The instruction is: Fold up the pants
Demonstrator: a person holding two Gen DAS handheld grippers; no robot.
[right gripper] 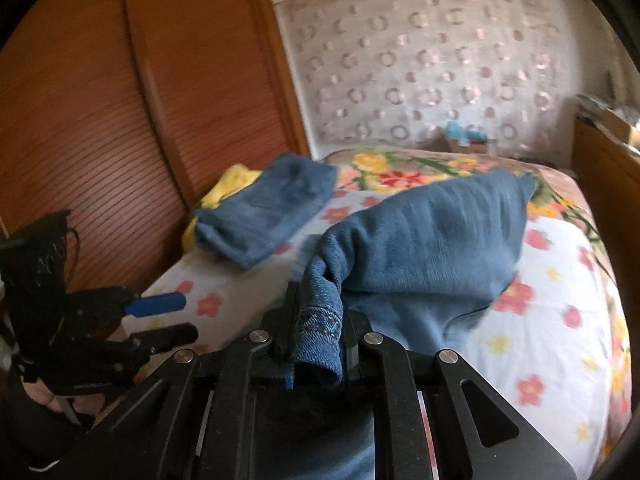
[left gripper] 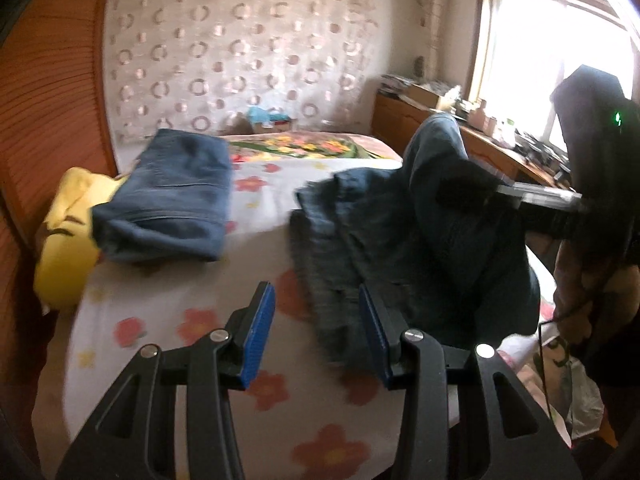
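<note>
A pair of blue jeans [right gripper: 432,240] lies bunched on the flowered bed; it shows dark in the left wrist view [left gripper: 400,236]. My right gripper [right gripper: 316,320] is shut on a hemmed edge of the jeans and lifts it off the bed; it also shows at the right of the left wrist view [left gripper: 480,194]. My left gripper [left gripper: 316,316] is open and empty, its right finger beside the jeans' hanging edge. It also shows at lower left of the right wrist view [right gripper: 180,318].
A folded pair of blue jeans [left gripper: 168,196] lies at the bed's far left on a yellow garment [left gripper: 68,240]. A wooden slatted wardrobe [right gripper: 100,120] stands left of the bed. A cluttered wooden desk [left gripper: 480,144] is at right under the window.
</note>
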